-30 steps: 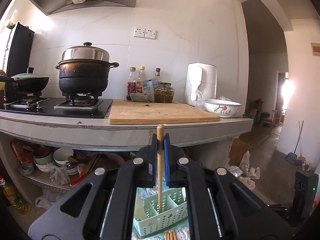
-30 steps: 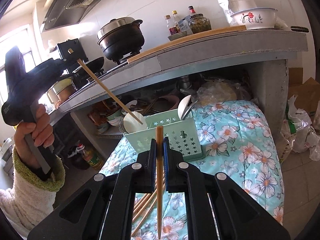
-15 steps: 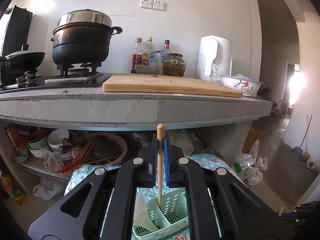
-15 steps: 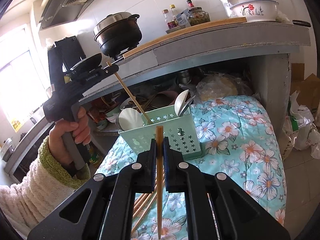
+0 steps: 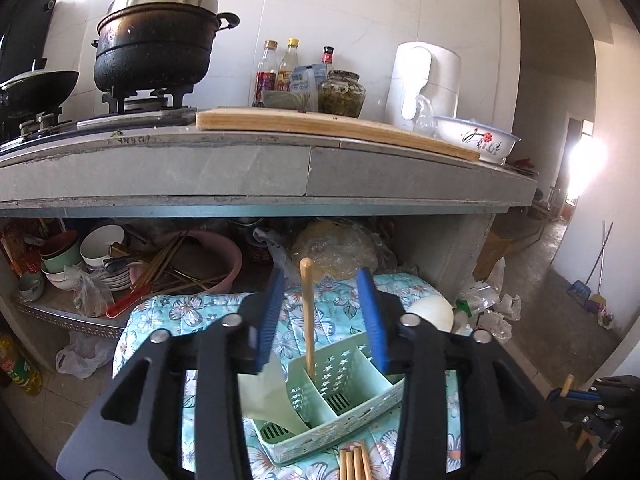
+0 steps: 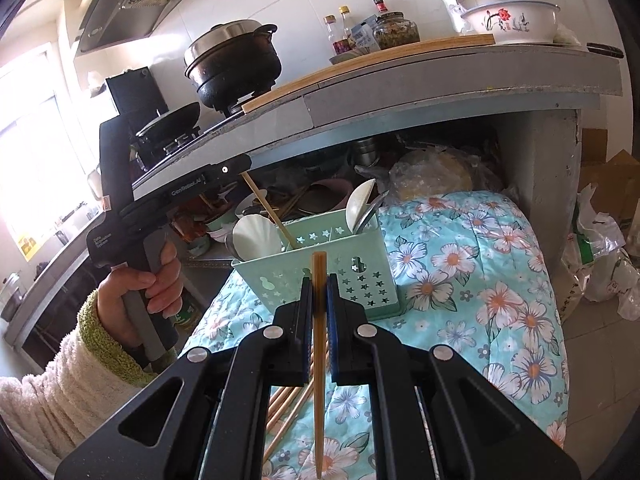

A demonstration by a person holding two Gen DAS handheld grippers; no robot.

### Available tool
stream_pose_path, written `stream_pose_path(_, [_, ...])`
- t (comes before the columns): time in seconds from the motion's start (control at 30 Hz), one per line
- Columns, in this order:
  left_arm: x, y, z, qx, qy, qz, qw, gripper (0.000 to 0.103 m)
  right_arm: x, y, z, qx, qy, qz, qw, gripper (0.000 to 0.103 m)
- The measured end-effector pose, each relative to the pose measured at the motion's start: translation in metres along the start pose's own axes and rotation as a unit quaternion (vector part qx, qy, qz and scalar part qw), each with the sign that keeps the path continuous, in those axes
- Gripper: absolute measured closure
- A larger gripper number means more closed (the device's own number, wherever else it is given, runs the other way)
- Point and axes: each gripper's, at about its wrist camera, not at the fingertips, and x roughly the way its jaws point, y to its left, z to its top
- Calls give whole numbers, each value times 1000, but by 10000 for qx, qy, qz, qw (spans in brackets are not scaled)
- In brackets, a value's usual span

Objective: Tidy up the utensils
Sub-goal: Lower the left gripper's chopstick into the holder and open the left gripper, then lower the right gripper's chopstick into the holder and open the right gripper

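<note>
Chopstick (image 5: 307, 316) now released into caddy (image 5: 352, 412), left gripper (image 5: 322, 316) opened

My left hand-held gripper (image 5: 322, 316), jaws apart, frames a chopstick (image 5: 307, 316) standing in the green caddy (image 5: 352, 396).

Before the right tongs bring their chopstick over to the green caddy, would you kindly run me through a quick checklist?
1. Left tongs open, chopstick released: ok.
2. That chopstick standing in the green caddy: ok.
3. Right tongs shut firmly on their chopstick: ok.
4. Left tongs out of the way above the caddy: not ok, they hover right over it.
5. Free room in the chopstick compartment: ok.
6. More chopsticks left on the floral cloth: ok, several remain.
</note>
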Motion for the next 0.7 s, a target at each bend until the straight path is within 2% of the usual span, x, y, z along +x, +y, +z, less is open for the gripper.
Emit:
stream_pose_path(0.2, [-41, 3, -6, -76, -316, -39, 9995, 52, -8, 10, 20, -227, -225, -97, 9994, 96])
stream_pose_path(0.37, [-78, 14, -30, -110, -472, 43, 9988, 42, -20, 27, 56, -542, -707, -134, 9959, 96])
stream_pose_path(0.7, [-102, 45, -104, -397, 48, 283, 9988, 39, -8, 66, 134, -914, -1728, 61, 9807, 96])
